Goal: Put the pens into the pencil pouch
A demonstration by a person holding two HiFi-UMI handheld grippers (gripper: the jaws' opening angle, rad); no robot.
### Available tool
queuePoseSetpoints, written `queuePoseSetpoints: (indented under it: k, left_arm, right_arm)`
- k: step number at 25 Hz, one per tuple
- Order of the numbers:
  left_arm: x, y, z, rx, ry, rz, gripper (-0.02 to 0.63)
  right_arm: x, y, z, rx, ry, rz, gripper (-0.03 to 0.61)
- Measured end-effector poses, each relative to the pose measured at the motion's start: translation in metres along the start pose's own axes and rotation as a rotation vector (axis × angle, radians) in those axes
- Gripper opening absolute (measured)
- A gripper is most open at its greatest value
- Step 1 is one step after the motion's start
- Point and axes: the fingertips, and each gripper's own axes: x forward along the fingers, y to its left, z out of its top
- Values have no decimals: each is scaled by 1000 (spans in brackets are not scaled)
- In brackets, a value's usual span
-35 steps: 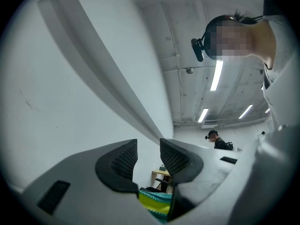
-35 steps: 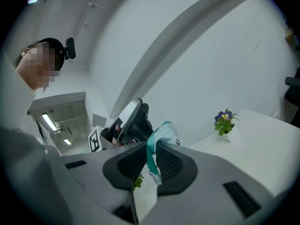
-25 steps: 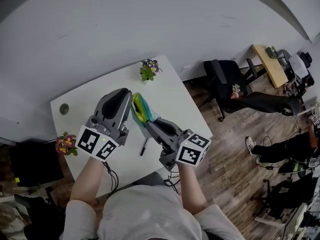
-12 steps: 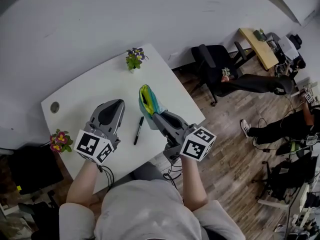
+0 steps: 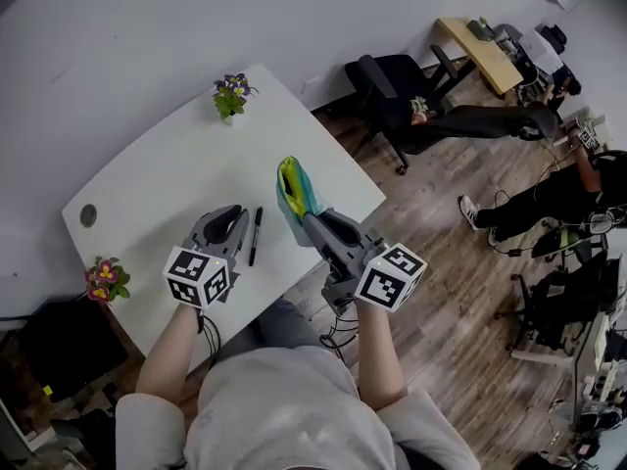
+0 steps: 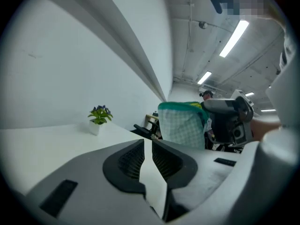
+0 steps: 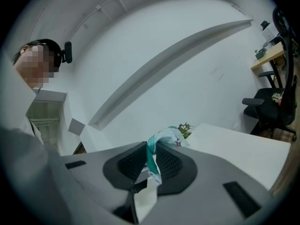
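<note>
A black pen (image 5: 255, 235) lies on the white table (image 5: 167, 164), just right of my left gripper (image 5: 235, 215). That gripper is shut and holds nothing; its tips (image 6: 147, 146) sit low over the tabletop. My right gripper (image 5: 306, 215) is shut on the lower edge of the green-and-yellow pencil pouch (image 5: 297, 189) and holds it upright above the table's right side. The checked pouch (image 6: 183, 123) fills the middle of the left gripper view, with the right gripper (image 6: 229, 116) behind it. In the right gripper view, the pouch's teal fabric (image 7: 161, 139) is pinched between the pads (image 7: 151, 156).
A small flower pot (image 5: 231, 94) stands at the table's far corner and another (image 5: 103, 280) at its near left edge. A cable hole (image 5: 88, 215) is on the left. Past the right edge are a black office chair (image 5: 387, 81) and a seated person's legs (image 5: 470, 120).
My left gripper has come down from beside the pouch to the tabletop, left of the pen. The right gripper has shifted sideways with the pouch still in it.
</note>
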Motion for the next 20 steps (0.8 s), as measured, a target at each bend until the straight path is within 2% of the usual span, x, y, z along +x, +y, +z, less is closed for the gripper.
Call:
queuePoseSetpoints:
  k: [4,7,15,20]
  left_arm:
    - [18,4,-47,-25,137,-1,37]
    - [35,5,-73,-30,239,1,127]
    - [77,20,-120,48,519,105,129]
    - [89,35,-137,90,633,152,130]
  right_arm:
    - [-7,-2,-5,1,-11,-34,74]
    - [-12,-1,-7,-6,-11,-53,74]
    - [-25,-4,-8,-6,-17,-88,74]
    - [-28,-10,-10,3,-22,-99,73]
